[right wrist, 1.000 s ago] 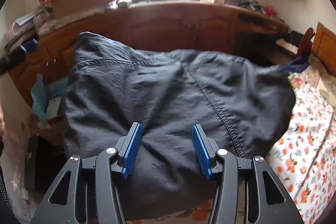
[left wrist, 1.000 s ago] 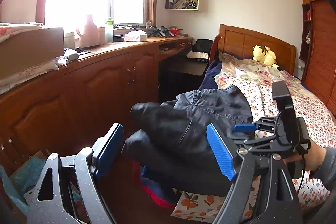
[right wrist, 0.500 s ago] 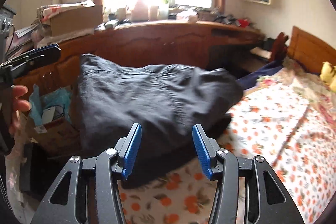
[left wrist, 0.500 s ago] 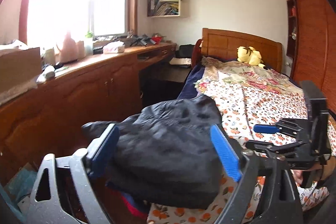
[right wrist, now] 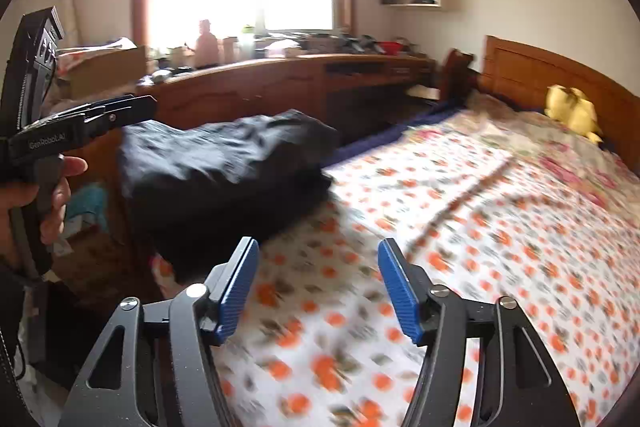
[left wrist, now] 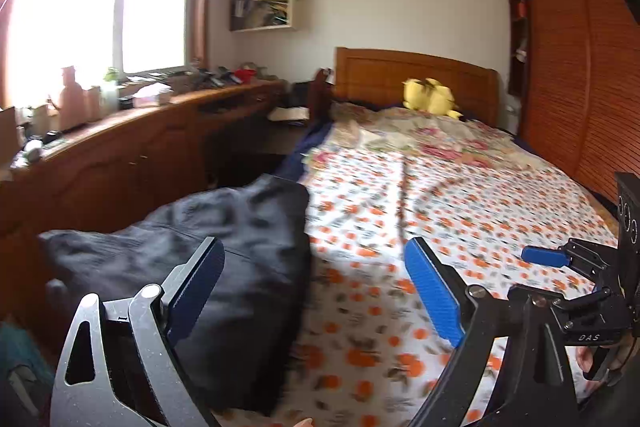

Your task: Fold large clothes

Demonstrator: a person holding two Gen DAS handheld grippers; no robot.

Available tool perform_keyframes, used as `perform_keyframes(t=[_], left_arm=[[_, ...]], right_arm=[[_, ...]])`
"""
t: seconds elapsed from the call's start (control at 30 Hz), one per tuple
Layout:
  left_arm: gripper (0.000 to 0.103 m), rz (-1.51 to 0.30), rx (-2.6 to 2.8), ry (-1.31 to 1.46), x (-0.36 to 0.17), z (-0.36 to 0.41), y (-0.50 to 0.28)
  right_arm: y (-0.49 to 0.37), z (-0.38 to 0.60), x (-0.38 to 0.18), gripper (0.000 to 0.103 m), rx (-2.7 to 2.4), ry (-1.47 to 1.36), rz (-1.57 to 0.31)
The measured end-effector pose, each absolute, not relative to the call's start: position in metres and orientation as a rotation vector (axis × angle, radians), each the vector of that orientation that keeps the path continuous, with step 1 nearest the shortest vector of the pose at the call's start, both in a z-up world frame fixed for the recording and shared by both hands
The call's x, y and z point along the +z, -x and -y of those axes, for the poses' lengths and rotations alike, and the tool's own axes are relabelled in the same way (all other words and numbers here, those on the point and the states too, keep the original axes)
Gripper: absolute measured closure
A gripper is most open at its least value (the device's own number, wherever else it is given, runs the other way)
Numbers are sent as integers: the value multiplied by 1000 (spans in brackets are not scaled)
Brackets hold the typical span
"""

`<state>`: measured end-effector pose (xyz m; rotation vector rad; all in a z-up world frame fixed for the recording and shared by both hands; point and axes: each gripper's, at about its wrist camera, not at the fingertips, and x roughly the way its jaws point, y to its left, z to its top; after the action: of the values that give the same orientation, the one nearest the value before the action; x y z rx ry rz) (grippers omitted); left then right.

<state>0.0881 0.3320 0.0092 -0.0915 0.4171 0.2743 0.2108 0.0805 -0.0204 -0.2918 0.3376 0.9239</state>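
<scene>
Your left hand-held gripper (left wrist: pixel 314 287) is spread wide, its blue pads well apart with nothing between them. The dark garment (left wrist: pixel 208 267) lies bunched in a heap just ahead of its left finger and a little to the left of it, at the near edge of the bed (left wrist: pixel 440 211), with part of the cloth hanging past the mattress edge toward the floor. Beyond the right finger there is only the orange-flowered sheet.

Your right hand-held gripper (right wrist: pixel 318 285) is also open, its jaws parted wide and holding nothing. From it, the dark garment (right wrist: pixel 224 167) sits ahead and to the left, apart from the fingertips, and the floral sheet lies directly in front.

Writing you can read: the body of the left hand-held gripper, seen at the left of the right wrist view, carries the white lettering "GenRobot.AI". The body of the right hand-held gripper, seen at the right of the left wrist view, shows the letters "DAS"; any lettering around them is not legible.

Far ahead of both, a yellow plush toy (left wrist: pixel 430 99) rests against the wooden headboard (left wrist: pixel 400 73). To the left runs a long wooden surface (right wrist: pixel 280 65) under the window, crowded with bottles and small things too blurred to name.
</scene>
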Motion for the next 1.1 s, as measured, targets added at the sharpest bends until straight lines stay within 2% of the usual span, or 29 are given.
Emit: perform_keyframes(t=[0.17, 0.33, 0.73, 1.1], left_arm=[[11, -460, 200, 97, -8, -285, -106], [11, -480, 150, 76, -20, -239, -120], [11, -556, 63, 47, -46, -154, -133], [11, -604, -11, 82, -57, -79, -111]], right_arm=[[-202, -36, -26, 34, 845, 263, -334], [-190, 0, -32, 25, 799, 201, -354], [-161, 94, -42, 25, 603, 96, -422], [-99, 156, -23, 25, 484, 13, -424]])
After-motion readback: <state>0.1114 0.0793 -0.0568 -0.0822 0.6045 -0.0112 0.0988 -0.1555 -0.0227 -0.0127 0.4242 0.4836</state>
